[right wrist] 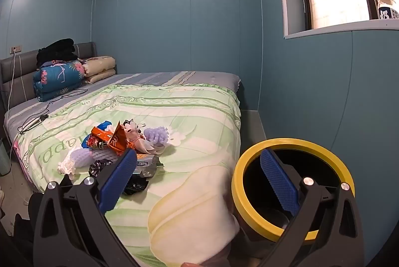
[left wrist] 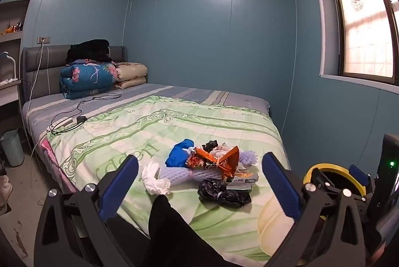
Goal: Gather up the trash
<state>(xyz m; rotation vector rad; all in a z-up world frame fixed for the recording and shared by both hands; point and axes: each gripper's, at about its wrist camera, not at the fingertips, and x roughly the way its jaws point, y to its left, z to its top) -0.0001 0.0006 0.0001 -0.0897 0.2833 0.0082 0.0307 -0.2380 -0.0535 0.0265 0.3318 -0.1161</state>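
A pile of trash lies on the green bedspread (left wrist: 149,127): an orange snack wrapper (left wrist: 214,161), a blue crumpled piece (left wrist: 178,154), a white tissue (left wrist: 154,179), a lavender foam net (left wrist: 179,173) and a black plastic bag (left wrist: 222,193). My left gripper (left wrist: 200,156) is open in front of the pile and holds nothing. My right gripper (right wrist: 198,153) is also open and empty. The orange wrapper (right wrist: 112,139) is to its left. A black bin with a yellow rim (right wrist: 294,142) stands beside the bed, behind its right finger.
Folded quilts (left wrist: 89,77) and dark clothes are stacked at the headboard. A charger cable (left wrist: 74,117) trails over the sheet. A pale blue basket (left wrist: 11,147) stands on the floor to the left. A bottle (right wrist: 386,7) sits on the windowsill. A dark-clothed limb (left wrist: 164,222) rises between the left fingers.
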